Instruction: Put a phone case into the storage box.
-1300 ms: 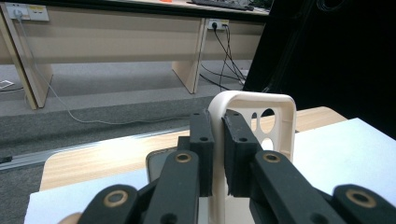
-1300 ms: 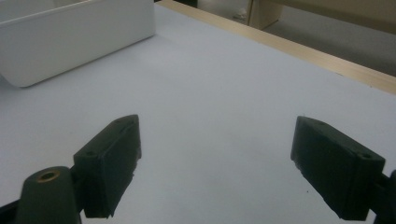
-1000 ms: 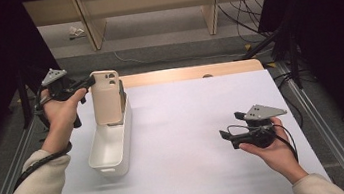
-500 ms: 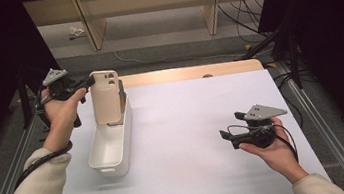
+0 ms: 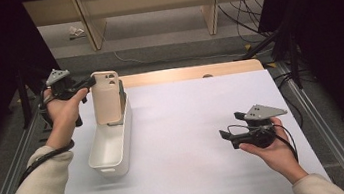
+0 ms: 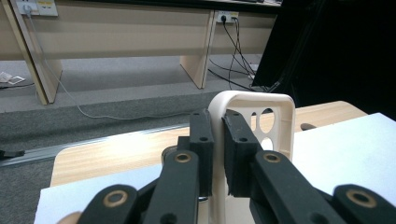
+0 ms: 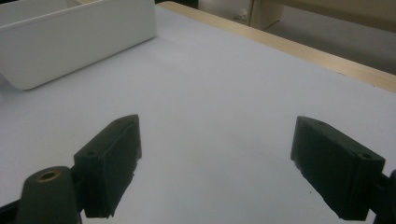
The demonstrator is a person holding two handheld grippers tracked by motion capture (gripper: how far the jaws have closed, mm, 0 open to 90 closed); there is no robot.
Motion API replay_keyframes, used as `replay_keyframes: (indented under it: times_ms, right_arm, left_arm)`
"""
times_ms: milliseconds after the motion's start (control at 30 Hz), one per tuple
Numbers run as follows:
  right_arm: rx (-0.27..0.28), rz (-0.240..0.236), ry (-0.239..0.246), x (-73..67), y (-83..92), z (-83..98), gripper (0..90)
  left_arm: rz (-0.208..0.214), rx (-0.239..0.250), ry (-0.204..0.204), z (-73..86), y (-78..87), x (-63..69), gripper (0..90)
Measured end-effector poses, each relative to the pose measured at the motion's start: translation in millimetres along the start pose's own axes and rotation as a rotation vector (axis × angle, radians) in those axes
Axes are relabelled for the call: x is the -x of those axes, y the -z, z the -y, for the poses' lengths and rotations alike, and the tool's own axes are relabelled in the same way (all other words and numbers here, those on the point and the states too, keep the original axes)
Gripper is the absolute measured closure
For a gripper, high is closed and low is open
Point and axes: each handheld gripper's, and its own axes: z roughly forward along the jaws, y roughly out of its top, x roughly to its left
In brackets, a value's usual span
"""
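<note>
A beige phone case [image 5: 107,96] stands upright at the far end of a long white bin [image 5: 111,148] on the left of the table. My left gripper [image 5: 91,81] is shut on the case's upper left edge. In the left gripper view both black pads pinch the case's rim [image 6: 219,105], and the camera cut-outs [image 6: 266,126] show just right of them. My right gripper [image 5: 229,125] hovers low over the white table at the right, open, with nothing between its fingers. In the right gripper view its jaws stand wide apart above bare table, around the gripper [image 7: 215,163].
The white mat [image 5: 191,140] covers the table, with a wooden strip [image 5: 187,73] along its far edge. The white bin's side [image 7: 70,37] appears far off in the right gripper view. Desk legs and cables stand on the grey floor beyond. Metal rails run along both table sides.
</note>
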Motion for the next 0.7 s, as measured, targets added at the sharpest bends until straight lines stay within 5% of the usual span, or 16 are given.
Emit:
replay_keyframes:
  times_ms: [700]
  right_arm:
    - [0.001, 0.000, 0.000, 0.3, 0.3, 0.1, 17.0]
  left_arm:
    - [-0.016, -0.013, -0.004, 9.7, -13.2, -2.3, 82.9]
